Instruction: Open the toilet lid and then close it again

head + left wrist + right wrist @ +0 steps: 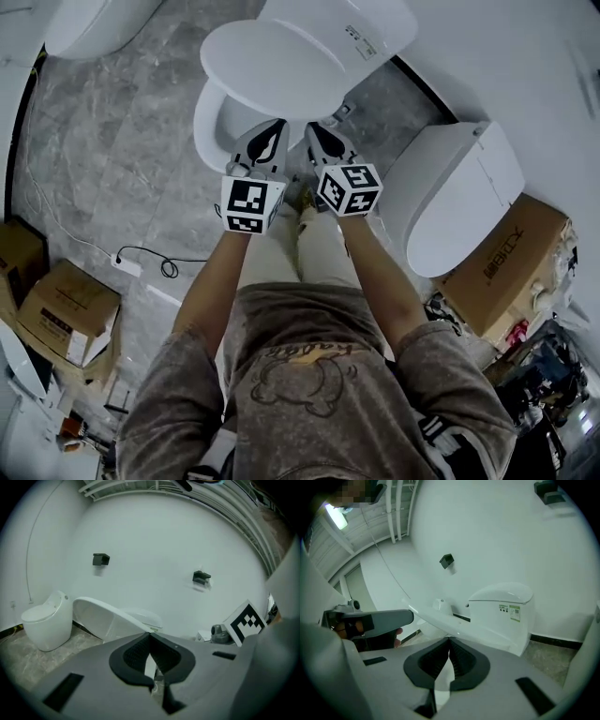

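The white toilet lid (272, 66) stands half raised, tilted over the bowl (211, 127) and in front of the tank (366, 28). Both grippers sit side by side at the lid's front edge, tips under it. My left gripper (274, 127) is shut, its tips meeting just below the lid (103, 613) in the left gripper view (150, 634). My right gripper (315, 131) is also shut; in the right gripper view its tip (449, 639) rests against the lid's edge (454, 623), with the tank (501, 606) behind. Neither gripper clamps the lid.
A second toilet (459, 197) stands to the right beside a cardboard box (516, 262). Another toilet (94, 23) is at the top left. More boxes (66, 305) and a power strip with its cable (127, 262) lie on the marble floor at left.
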Demonstrator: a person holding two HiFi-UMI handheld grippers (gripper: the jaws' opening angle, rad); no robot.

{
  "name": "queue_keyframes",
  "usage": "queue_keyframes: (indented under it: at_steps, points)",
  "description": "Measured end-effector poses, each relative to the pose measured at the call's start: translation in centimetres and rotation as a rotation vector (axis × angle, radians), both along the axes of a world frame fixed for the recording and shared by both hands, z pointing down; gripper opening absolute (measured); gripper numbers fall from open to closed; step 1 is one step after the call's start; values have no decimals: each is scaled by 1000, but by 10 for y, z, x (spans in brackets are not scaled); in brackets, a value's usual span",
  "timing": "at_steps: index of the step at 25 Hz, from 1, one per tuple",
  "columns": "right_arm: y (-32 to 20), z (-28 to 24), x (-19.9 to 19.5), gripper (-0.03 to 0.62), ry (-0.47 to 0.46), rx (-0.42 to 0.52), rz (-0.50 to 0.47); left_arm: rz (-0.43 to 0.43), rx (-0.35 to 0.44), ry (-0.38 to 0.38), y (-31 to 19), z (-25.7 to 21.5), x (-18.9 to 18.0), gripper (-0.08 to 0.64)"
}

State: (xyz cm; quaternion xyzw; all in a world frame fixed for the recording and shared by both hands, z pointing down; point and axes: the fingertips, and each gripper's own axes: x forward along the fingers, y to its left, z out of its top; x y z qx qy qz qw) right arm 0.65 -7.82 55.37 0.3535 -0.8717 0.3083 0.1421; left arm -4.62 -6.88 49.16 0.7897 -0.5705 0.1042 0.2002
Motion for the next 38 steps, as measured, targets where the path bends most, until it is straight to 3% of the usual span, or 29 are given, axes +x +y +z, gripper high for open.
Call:
queue_keyframes:
  at_steps: [13,24,33,38]
  points:
    - [-105,-50,52,28,22,17,45,121,18,-23,-126,-48,61,9]
    - [-187,-53,85,28,-6,-19,58,161,-7,-23,-222,-48,104,9]
    - [-221,-61,106,28,-32,2,144,243,-21,-57,-248,-48,118,9]
    - [-225,-79,123,28,-33,22,223,260,-18,-59,-238,-66,97,9]
